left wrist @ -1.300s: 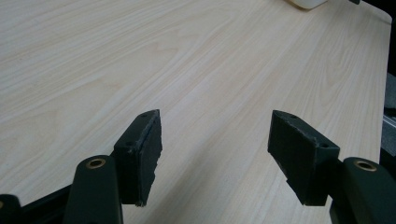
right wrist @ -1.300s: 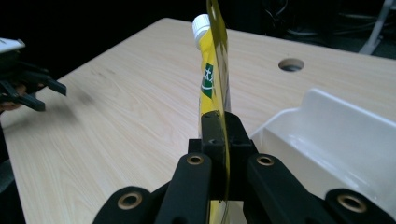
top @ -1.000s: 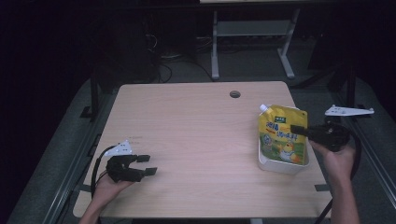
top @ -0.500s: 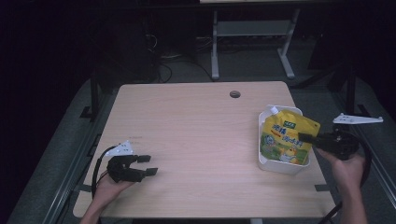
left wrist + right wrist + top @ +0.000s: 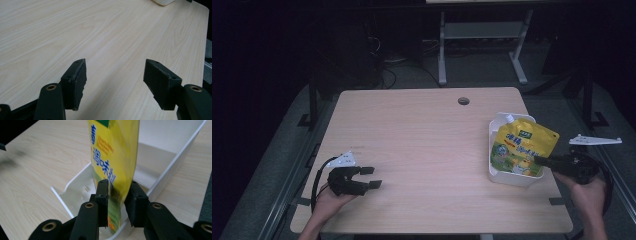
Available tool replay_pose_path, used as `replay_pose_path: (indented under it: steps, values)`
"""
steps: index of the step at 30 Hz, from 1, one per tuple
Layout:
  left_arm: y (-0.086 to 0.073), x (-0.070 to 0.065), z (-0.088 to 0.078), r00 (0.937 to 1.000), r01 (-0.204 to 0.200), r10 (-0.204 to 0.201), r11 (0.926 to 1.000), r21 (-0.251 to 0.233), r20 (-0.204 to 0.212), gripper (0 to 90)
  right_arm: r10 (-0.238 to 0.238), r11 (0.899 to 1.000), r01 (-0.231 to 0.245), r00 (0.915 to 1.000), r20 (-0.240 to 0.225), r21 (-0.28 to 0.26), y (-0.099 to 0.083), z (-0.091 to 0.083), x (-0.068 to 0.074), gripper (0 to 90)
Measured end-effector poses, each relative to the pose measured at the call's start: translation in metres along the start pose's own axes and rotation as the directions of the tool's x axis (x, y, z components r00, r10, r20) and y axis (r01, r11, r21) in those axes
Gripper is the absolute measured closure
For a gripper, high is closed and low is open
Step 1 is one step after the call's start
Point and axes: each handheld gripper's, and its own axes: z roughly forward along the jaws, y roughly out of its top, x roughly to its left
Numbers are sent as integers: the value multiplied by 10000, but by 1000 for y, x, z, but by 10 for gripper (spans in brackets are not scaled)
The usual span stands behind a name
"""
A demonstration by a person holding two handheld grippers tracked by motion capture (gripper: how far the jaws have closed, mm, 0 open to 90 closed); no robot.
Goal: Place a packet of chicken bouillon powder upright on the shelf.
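Since the yellow pouch [image 5: 521, 146] now stands in the white tub [image 5: 515, 177] at the right near side of the bench [image 5: 422, 150], leaning on the tub's far wall with its spout up, the right tongs [image 5: 117, 195] look to be letting it go: their jaws have just been opening, the pouch's lower edge between them, the left pad touching, the right just apart. The left tongs [image 5: 115, 77] rest wide and empty at the left near corner, likely waiting. Blue Chinese characters run down the pouch, and a green label sits at its top; no brand is readable.
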Motion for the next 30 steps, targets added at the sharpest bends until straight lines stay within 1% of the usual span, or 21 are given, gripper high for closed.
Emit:
replay_pose_path:
  steps: [3,6,8,11,17,20,22,26,30]
  values:
    - [0,0,0,10000,24,-24,10000,-5,-5,345,-9,10000,8,9999,111,54,-3,3,0,793]
    - [0,1,0,10000,30,-30,10000,-9,-21,345,-73,9999,70,9996,289,100,-1,5,0,824]
    - [0,1,0,10000,23,-23,10000,-15,-22,345,-66,9999,61,9994,350,154,1,5,-1,829]
    - [0,1,0,10000,27,-27,10000,-33,-25,346,-97,9997,84,9982,598,222,4,7,-2,831]
    - [0,1,0,10000,36,-37,10000,-49,-25,345,-8,9998,-9,9967,808,208,9,11,-4,829]
    - [0,1,0,10000,61,-61,10000,-55,-23,345,71,9999,-83,9965,832,142,11,12,-5,817]
    - [0,1,-1,10000,47,-48,10000,-62,-18,345,106,9999,-112,9970,768,76,10,12,-5,804]
    - [0,1,0,10000,38,-38,10000,-32,-20,345,232,9993,-215,9980,594,-303,8,6,-5,741]
    - [0,0,0,10000,-2,2,10000,-24,-5,345,214,9989,-188,9979,609,-436,8,-2,-3,708]
